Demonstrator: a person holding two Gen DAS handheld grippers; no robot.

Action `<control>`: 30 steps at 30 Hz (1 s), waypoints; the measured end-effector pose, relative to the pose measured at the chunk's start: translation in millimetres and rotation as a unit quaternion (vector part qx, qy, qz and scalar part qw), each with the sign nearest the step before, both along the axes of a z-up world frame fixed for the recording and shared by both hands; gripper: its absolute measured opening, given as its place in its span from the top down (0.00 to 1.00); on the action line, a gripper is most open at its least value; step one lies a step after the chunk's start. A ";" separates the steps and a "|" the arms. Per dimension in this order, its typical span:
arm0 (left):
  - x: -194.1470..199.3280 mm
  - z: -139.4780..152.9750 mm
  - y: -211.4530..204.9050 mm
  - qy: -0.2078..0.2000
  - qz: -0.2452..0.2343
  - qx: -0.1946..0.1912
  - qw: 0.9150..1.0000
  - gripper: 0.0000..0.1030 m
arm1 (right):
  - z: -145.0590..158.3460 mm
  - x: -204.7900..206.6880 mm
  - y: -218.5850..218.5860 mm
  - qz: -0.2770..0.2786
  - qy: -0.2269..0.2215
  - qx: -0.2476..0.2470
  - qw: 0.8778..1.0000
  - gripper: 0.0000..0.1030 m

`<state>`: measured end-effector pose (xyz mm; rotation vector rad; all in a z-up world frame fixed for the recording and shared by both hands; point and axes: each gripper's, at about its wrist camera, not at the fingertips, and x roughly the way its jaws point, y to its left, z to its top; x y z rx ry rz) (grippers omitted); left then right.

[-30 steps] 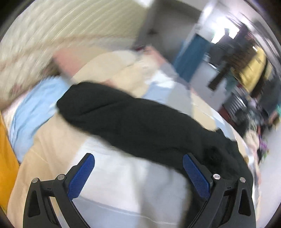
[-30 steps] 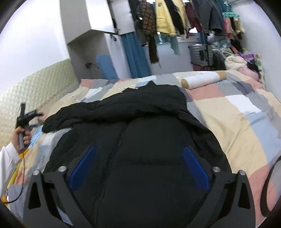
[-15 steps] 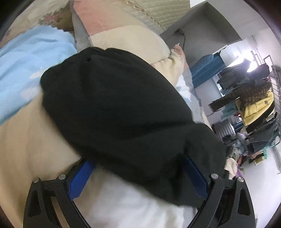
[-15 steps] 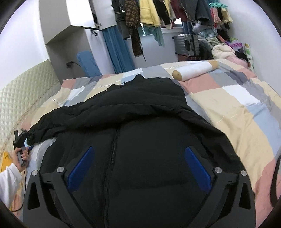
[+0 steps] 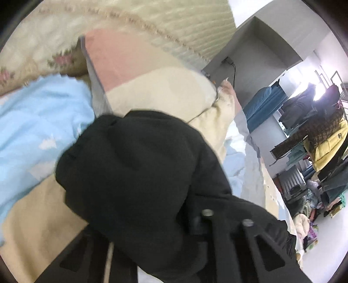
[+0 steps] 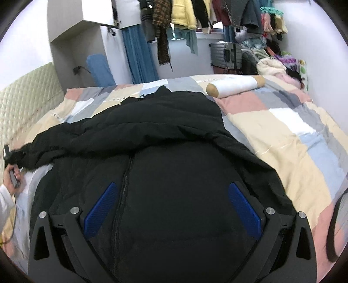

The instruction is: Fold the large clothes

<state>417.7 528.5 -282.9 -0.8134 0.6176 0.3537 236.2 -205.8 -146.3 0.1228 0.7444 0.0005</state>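
Note:
A large black padded jacket (image 6: 165,156) lies spread on the patchwork quilt (image 6: 282,139) of a bed, zipper up. My right gripper (image 6: 171,206) is open, its blue pads apart just above the jacket's front. One sleeve (image 6: 54,150) stretches left to my left gripper (image 6: 9,157), held in a hand at the bed's left edge. In the left wrist view the sleeve end (image 5: 134,174) fills the space between the fingers and hides the pads; my left gripper (image 5: 156,246) is shut on it.
A padded headboard (image 6: 26,91) stands at the left. A rolled bolster (image 6: 235,86) lies at the far end of the bed. Hanging clothes (image 6: 184,19) and a suitcase (image 6: 226,55) stand beyond. A light blue pillow (image 5: 37,126) lies beside the sleeve.
My left gripper moved onto the sleeve end and closed on it; its blue pads, seen apart earlier, are now hidden by the cloth. The right gripper stayed open over the jacket.

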 end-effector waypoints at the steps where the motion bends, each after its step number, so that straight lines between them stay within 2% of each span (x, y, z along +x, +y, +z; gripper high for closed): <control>1: -1.7 7.9 -4.1 0.000 0.004 0.005 1.000 0.88 | 1.9 -2.2 0.1 0.004 -0.003 -0.003 1.000 0.01; 4: -15.8 40.2 -19.9 -0.013 0.017 0.037 0.999 0.90 | 6.3 -9.2 -1.4 0.013 -0.007 -0.001 1.000 0.01; 8: -34.5 94.7 -43.5 -0.020 0.009 0.094 0.995 0.91 | 16.0 -18.3 -6.1 0.023 -0.014 0.016 0.999 0.01; 11: -43.2 143.6 -76.6 -0.027 -0.015 0.154 0.988 0.91 | 27.0 -28.9 -7.2 0.034 -0.036 0.017 0.999 0.01; 13: -51.1 166.0 -97.2 -0.027 -0.025 0.183 0.982 0.91 | 34.3 -36.3 -9.6 0.041 -0.054 0.021 0.997 0.01; 17: -54.4 215.9 -167.3 -0.019 -0.065 0.273 0.960 0.91 | 43.4 -49.5 -15.5 0.060 -0.077 0.029 0.995 0.01; 18: -54.5 225.9 -182.2 -0.020 -0.071 0.285 0.956 0.91 | 45.0 -53.0 -17.3 0.065 -0.082 0.029 0.994 0.01; 25: -49.0 292.7 -291.8 -0.035 -0.105 0.342 0.933 0.91 | 51.3 -69.3 -38.6 0.076 -0.109 0.027 0.991 0.01; 28: -34.9 311.5 -351.7 -0.037 -0.131 0.383 0.914 0.91 | 51.2 -73.4 -52.7 0.073 -0.117 0.033 0.990 0.01; 30: -27.9 318.3 -384.2 -0.040 -0.142 0.388 0.910 0.90 | 50.3 -75.4 -64.5 0.068 -0.121 0.042 0.989 0.01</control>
